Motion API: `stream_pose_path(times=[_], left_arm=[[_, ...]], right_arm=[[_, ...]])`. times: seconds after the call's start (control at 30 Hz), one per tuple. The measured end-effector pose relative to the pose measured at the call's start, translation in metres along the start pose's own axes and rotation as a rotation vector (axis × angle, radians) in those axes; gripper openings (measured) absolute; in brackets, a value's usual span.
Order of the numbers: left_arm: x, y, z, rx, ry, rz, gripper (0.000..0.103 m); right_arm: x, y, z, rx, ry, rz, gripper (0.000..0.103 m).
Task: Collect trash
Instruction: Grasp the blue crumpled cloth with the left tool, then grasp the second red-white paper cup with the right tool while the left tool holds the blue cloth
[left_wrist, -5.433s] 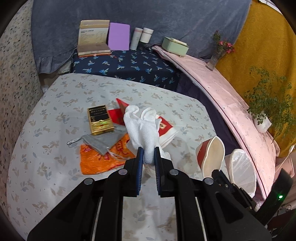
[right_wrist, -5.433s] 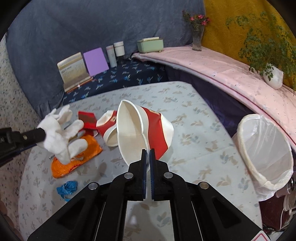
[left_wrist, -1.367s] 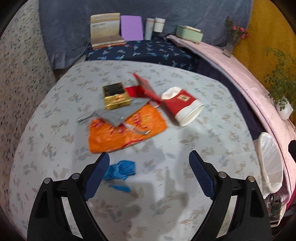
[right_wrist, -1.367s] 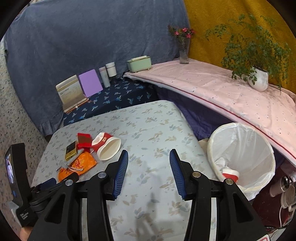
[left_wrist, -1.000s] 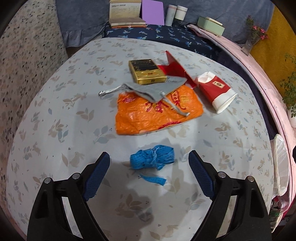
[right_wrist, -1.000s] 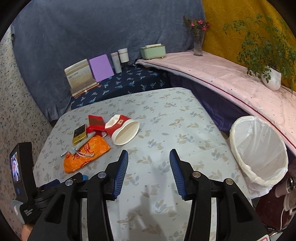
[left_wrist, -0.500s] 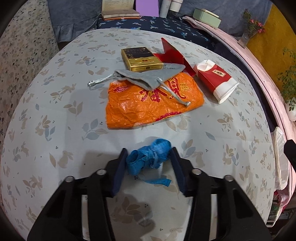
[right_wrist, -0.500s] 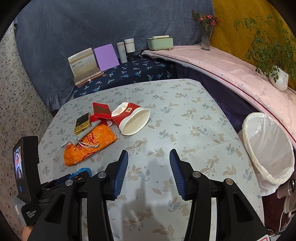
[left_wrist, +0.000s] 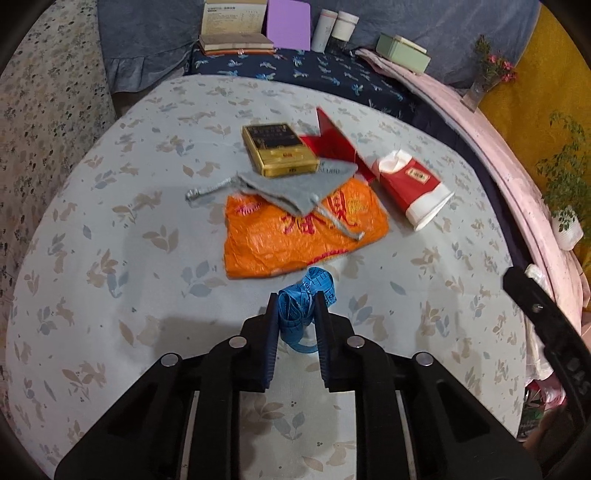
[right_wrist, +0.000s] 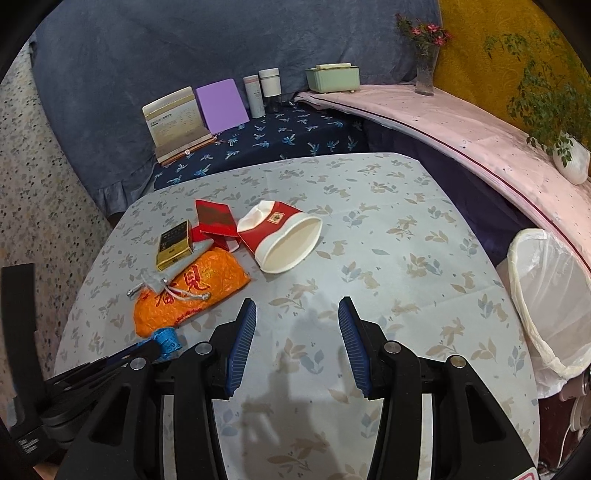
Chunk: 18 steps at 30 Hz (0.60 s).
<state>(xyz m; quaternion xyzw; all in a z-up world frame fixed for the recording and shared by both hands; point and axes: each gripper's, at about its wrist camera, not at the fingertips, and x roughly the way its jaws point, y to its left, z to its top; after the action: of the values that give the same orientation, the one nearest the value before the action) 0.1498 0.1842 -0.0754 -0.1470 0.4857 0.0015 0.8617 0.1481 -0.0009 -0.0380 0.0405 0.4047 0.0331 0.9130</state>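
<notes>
A crumpled blue tape (left_wrist: 318, 281) sits between the pads of my left gripper (left_wrist: 294, 298), whose jaws are closing and pressing on it, just above the floral tablecloth (left_wrist: 110, 258). The same blue tape (right_wrist: 167, 340) shows at the lower left of the right wrist view. Beyond it lie an orange plastic bag (left_wrist: 303, 240), a grey drawstring pouch (left_wrist: 299, 188), a gold box (left_wrist: 279, 151), a red envelope (left_wrist: 332, 142) and a tipped red-and-white paper cup (left_wrist: 413, 188). My right gripper (right_wrist: 297, 308) hangs open over bare cloth, short of the cup (right_wrist: 284, 240), with nothing between its fingers.
A bin with a white liner (right_wrist: 550, 295) stands off the table's right edge. Behind the table a dark blue bench carries books (right_wrist: 177, 118), a purple pad and two jars. A pink-covered shelf (right_wrist: 461, 125) holds a green box, a vase and a potted plant.
The left jaws went from wide apart to closed around the blue tape. The right gripper drifted lower and closer to the table, its jaws unchanged.
</notes>
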Motion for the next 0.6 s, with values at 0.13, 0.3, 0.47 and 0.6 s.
stream_pose_path(times=[0.13,0.3,0.47,0.6], left_arm=[[-0.016,0.002,0.016,-0.005,-0.050,-0.011,0.018],[-0.021,0.001,0.042,-0.003,-0.093,-0.020,0.018],[-0.014,-0.003,0.063,0.002,-0.112,-0.016,0.018],[-0.005,-0.008,0.077,0.010,-0.120,-0.010,0.018]], right_arm=[[0.015,0.002,0.011,0.018,0.016,0.027,0.046],[0.043,0.005,0.022,0.040,0.051,0.051,0.046],[0.069,0.010,0.030,0.049,0.078,0.064,0.046],[0.088,0.015,0.035,0.048,0.094,0.068,0.045]])
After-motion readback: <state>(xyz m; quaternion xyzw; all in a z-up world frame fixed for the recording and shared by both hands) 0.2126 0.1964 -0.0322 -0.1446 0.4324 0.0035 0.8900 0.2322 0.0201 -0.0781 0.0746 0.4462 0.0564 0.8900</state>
